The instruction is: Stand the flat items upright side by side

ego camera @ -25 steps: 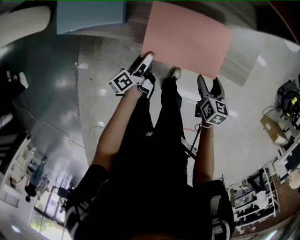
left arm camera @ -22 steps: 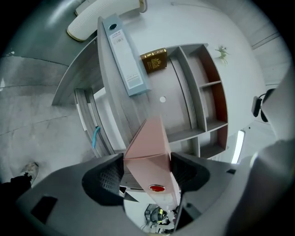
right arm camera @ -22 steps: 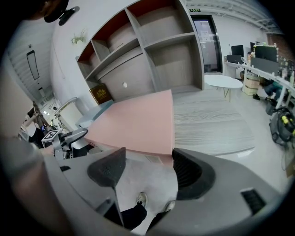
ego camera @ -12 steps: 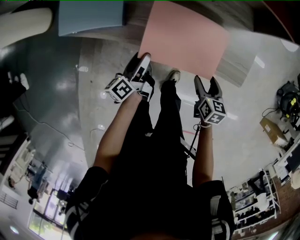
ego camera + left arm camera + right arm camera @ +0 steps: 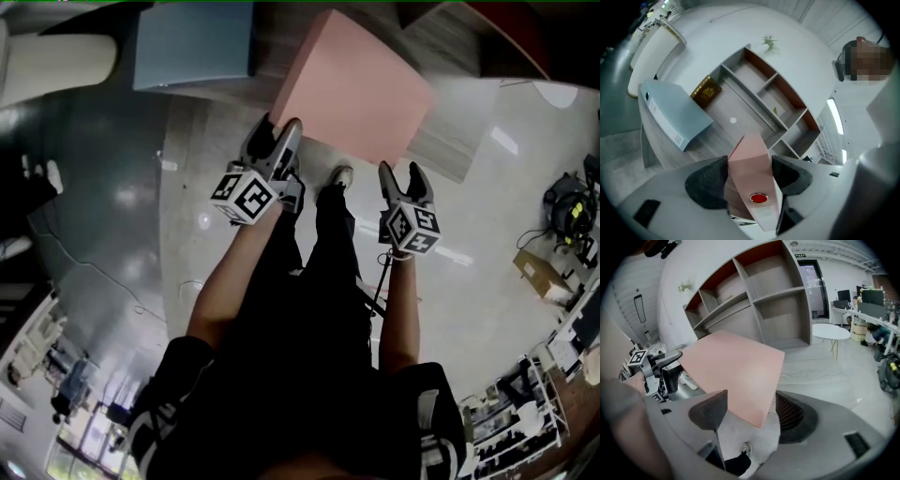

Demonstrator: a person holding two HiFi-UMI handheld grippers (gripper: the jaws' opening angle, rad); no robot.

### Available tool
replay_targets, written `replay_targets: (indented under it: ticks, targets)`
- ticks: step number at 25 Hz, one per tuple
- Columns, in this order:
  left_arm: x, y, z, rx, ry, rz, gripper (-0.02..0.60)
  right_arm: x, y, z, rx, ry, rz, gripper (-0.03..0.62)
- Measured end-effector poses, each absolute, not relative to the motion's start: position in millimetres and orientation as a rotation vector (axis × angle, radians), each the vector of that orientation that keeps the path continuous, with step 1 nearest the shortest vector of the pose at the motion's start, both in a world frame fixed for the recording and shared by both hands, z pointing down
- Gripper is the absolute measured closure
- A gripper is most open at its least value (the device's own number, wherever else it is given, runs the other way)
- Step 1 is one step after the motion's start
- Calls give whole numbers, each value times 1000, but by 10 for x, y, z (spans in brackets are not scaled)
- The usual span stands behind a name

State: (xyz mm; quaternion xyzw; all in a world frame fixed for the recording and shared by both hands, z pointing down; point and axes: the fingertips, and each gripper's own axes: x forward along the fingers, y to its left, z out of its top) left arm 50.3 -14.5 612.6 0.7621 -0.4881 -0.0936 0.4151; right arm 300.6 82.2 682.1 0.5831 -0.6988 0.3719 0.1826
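Pink binder (image 5: 352,89) is sitting tilted in the left gripper's (image 5: 281,127) just-closing jaws, right gripper (image 5: 403,173) gaping; blue binder (image 5: 192,47), at eleven o'clock, is lying flat, neither standing yet.

pink bndr (image 5: 352,89) x1 | blue bndr (image 5: 192,45) x1 | tools (image 5: 279,128) (image 5: 401,174) x2

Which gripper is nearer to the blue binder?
Left. The left gripper, fingers just closing on the pink folder, is close to the blue binder; the right gripper is farther, at the folder's other corner.
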Motion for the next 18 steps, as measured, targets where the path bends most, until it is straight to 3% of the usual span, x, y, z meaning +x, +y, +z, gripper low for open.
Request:
replay_targets:
  ticks: [18]
  targets:
    - [898, -93, 5192, 2393, -1382, 31, 288, 3296, 664, 5844, 1748, -2073, 866, 267]
